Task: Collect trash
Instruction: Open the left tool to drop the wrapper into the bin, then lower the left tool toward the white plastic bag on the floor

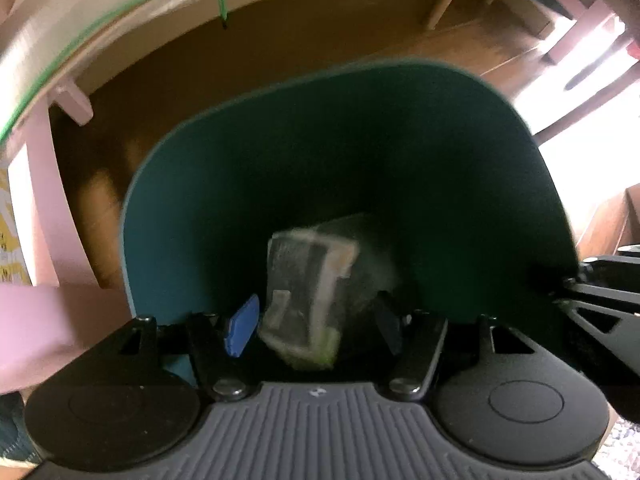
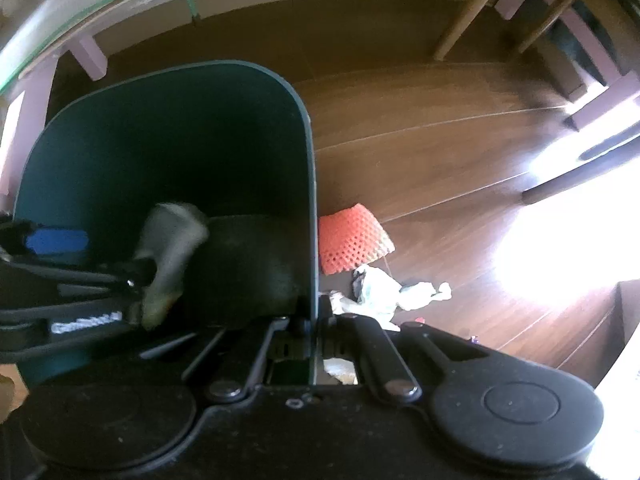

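Observation:
A dark green trash bin [image 1: 248, 152] stands on the wooden floor. My left gripper [image 1: 316, 328] is over the bin's mouth with its jaws apart. A clear crumpled plastic wrapper [image 1: 308, 292] sits between its blue pads [image 1: 242, 330], blurred. I cannot tell if the pads touch it. The wrapper [image 2: 170, 256] also shows in the right wrist view, inside the bin [image 2: 168, 128]. My right gripper [image 2: 314, 320] is shut on the bin's right wall. An orange foam net [image 2: 352, 238] and crumpled white trash [image 2: 384, 290] lie on the floor right of the bin.
Pink furniture legs [image 2: 90, 56] and a glass-topped table edge [image 2: 100, 4] stand behind the bin. Wooden chair legs [image 2: 468, 12] stand at the back right. Bright sunlight falls on the floor [image 2: 560, 240] at the right.

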`<state>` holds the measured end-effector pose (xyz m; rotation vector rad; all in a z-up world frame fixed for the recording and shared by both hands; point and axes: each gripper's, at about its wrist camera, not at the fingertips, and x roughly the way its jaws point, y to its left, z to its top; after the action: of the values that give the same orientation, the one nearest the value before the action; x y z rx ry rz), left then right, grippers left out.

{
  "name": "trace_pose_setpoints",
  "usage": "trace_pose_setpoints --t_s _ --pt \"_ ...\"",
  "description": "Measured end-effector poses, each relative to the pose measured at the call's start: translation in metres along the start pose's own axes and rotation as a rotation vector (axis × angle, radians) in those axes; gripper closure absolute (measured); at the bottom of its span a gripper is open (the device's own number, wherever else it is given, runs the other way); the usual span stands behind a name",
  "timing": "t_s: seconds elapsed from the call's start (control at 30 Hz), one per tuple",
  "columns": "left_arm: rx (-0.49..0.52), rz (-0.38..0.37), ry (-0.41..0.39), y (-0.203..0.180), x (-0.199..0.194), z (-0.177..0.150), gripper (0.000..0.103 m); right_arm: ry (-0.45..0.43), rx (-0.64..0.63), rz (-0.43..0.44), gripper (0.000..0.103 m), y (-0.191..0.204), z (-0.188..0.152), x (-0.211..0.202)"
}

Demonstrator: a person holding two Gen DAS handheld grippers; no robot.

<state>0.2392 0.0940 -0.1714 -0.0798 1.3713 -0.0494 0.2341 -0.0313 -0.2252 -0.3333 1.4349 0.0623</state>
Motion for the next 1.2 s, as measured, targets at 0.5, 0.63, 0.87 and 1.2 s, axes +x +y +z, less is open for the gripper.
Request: trace_pose_setpoints --t_s 0.5,0.63,0.87,1.2 --pt "-0.014 -0.008 -0.084 0.008 -0.022 -0.003 0.040 0.040 -0.002 0.075 0.093 -0.019 0.016 0.031" --pt "-0.014 0.011 -0.079 0.006 -0.018 -0.001 0.040 0.055 -0.015 0.062 0.096 -0.014 0.015 0.043" --pt "0.002 0.035 -0.082 -0.001 -0.018 -0.002 0.040 0.024 0.031 0.050 0.101 -0.011 0.008 0.038" --pt "-0.025 0.063 -0.115 -0.005 -0.023 0.005 0.040 -0.016 0.147 0.047 0.097 -0.047 0.013 0.021"
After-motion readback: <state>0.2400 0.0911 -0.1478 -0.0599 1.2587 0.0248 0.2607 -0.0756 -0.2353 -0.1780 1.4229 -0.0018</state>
